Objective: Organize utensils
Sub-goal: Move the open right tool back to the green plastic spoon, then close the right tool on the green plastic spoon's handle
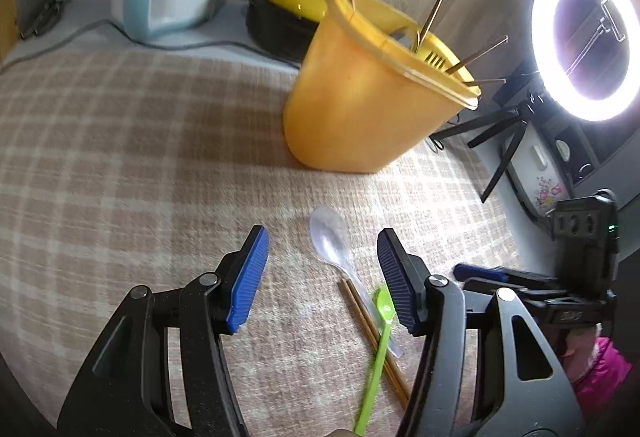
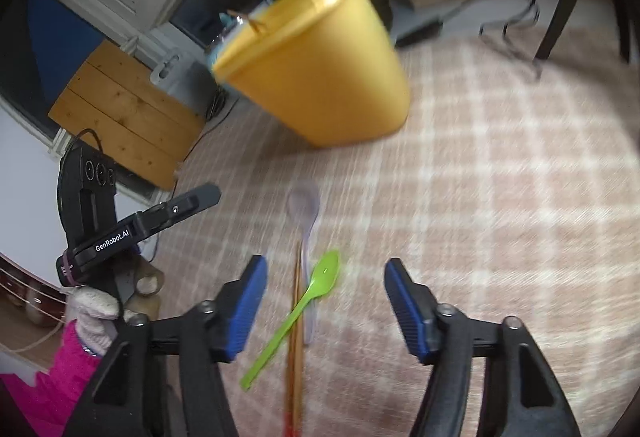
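Both claws stood wide apart and held nothing, so the step in hand looked like the approach to the next pick-up rather than a carry. The left claw (image 1: 322, 275) hovered low over the checked beige cloth covering the worktop (image 1: 120, 141), with the clear plastic spoon (image 1: 332, 237) lying between its blue pads; the right claw (image 2: 324, 303) hung over the same small heap. There the lime-green plastic spoon (image 2: 308, 301) lay slantwise across the pair of brown wooden chopsticks (image 2: 297, 337), touching them, with the clear spoon's handle running beside and partly under both. The tall yellow plastic utensil holder (image 1: 360, 109) stood beyond the heap, well apart from it, already bearing several chopsticks and a fork. The next move probably called for one claw to settle on a single piece, likely the green spoon on top, and close on its handle without dragging the others. The right view was smeared by motion, so the clear spoon's outline was faint there; the chopsticks' lower ends ran out of frame, and the holder's inside was mostly hidden.
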Tool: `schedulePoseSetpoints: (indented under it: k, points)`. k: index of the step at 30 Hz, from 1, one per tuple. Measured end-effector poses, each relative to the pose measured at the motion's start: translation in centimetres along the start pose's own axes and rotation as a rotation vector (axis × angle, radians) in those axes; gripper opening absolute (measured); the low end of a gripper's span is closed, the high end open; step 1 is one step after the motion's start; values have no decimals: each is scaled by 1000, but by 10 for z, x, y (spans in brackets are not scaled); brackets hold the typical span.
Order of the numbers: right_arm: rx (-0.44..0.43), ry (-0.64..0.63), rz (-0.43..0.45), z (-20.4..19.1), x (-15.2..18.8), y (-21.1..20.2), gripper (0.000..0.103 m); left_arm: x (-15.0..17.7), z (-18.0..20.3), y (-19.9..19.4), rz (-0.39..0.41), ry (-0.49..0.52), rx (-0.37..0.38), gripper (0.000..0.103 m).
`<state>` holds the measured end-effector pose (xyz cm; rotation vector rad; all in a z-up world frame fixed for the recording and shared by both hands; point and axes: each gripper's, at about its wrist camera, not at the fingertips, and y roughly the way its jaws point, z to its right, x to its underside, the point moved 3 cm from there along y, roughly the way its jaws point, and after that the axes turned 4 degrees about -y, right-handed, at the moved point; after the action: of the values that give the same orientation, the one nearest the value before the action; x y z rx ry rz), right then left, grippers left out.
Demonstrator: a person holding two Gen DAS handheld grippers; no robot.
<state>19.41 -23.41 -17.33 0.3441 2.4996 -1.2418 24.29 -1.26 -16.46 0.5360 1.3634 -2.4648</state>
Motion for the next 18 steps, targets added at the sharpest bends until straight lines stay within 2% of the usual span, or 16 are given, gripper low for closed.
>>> schedulePoseSetpoints:
  k: [2, 5, 14, 18]
  points:
    - [-9, 24, -21, 4, 2, 9, 46, 0, -4, 8, -24, -22, 13, 51]
    - [-16, 44, -34, 8, 4, 18, 40, -1, -8, 18, -47, -39, 15, 50]
    - [-74, 141, -42, 18, 8, 34, 36, -9, -10, 48, -114, -38, 43, 50]
    - [-75, 154, -48, 21, 9, 38, 35, -14, -12, 60, -140, -55, 59, 50]
